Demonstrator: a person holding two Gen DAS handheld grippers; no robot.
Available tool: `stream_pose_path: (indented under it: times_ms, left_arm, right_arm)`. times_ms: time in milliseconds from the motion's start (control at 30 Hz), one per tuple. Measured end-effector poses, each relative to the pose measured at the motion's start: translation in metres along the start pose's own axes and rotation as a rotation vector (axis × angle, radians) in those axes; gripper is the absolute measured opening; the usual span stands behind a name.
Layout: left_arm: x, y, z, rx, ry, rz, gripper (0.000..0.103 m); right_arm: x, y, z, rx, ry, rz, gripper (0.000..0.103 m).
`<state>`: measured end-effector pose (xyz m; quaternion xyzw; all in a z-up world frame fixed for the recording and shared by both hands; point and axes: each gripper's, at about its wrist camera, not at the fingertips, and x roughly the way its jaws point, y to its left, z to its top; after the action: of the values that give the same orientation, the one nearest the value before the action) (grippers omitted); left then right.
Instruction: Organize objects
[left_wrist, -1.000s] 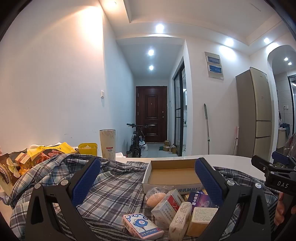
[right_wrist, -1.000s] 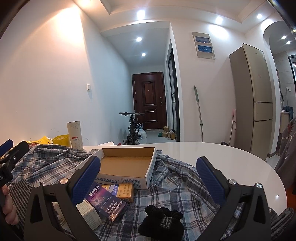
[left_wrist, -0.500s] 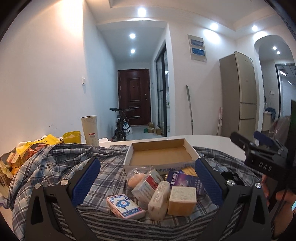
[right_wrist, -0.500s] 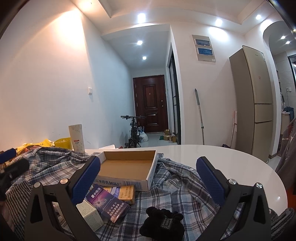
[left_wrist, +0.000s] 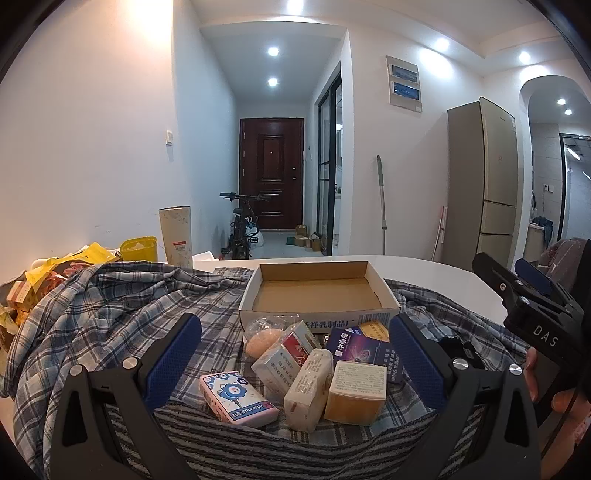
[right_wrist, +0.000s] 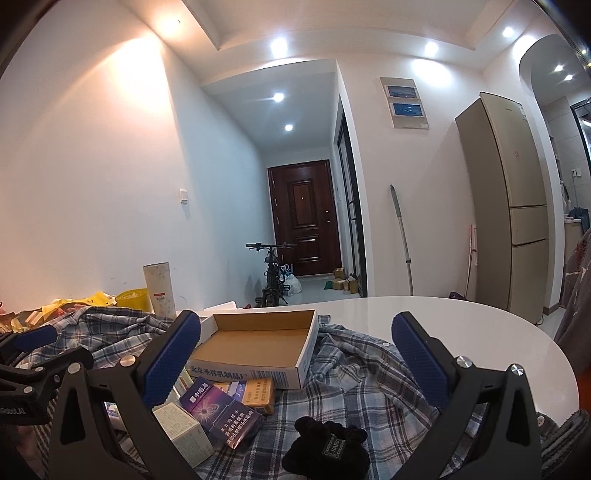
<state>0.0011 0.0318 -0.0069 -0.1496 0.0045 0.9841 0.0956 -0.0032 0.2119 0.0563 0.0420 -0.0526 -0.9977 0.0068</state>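
An empty cardboard tray (left_wrist: 317, 295) (right_wrist: 258, 347) sits on a plaid shirt (left_wrist: 110, 306) spread over the white table (right_wrist: 461, 332). In front of it lies a cluster of small items: a pink box with a blue cartoon (left_wrist: 238, 397), a red-and-white box (left_wrist: 284, 358), a wrapped bar (left_wrist: 308, 387), a tan soap block (left_wrist: 356, 391), a purple box (left_wrist: 364, 350) (right_wrist: 221, 410), a round bun in plastic (left_wrist: 262, 339). My left gripper (left_wrist: 295, 363) hangs open above this cluster, holding nothing. My right gripper (right_wrist: 295, 363) is open too, above a black glove (right_wrist: 327, 452).
Snack bags (left_wrist: 55, 269), a yellow tub (left_wrist: 138, 249) and a tall paper tube (left_wrist: 176, 236) crowd the table's left. A hallway with a bicycle (left_wrist: 242, 229), a dark door and a fridge (left_wrist: 480, 184) lies beyond. A hand holds the right gripper (left_wrist: 532, 310) at the left view's edge.
The left gripper has swung right and tilted down, so the tray and small items now sit centred between its fingers. The right view has tilted up slightly. Both grippers stay open.
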Motion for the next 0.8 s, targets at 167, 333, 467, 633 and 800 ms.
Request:
stream_pose_path:
  times_ms: [167,333,467,633,800]
  left_arm:
    - [-0.0026,-0.0011,0.0007,0.010,-0.010,0.001,0.103]
    - [-0.0037,0.0011,0.0022,0.002,-0.016,0.010,0.103]
    - [-0.0034,0.0019,0.0025,-0.001,-0.018,0.011,0.103]
    - [-0.0034,0.0020,0.0030,0.000,-0.020,0.010,0.103]
    - [-0.0028,0.0026,0.0027,0.001,-0.019,0.009,0.103]
  right_arm:
    - [0.0004,-0.0004,0.0005,0.001,0.003,0.000,0.103]
    - [0.0012,-0.0005,0.0005,0.002,0.006,-0.001,0.103]
    - [0.0022,-0.0003,0.0003,0.002,0.012,-0.002,0.103]
    - [0.0041,0.0001,-0.0001,0.002,0.021,-0.006,0.103]
    - [0.0047,-0.0004,-0.0001,0.002,0.025,-0.006,0.103]
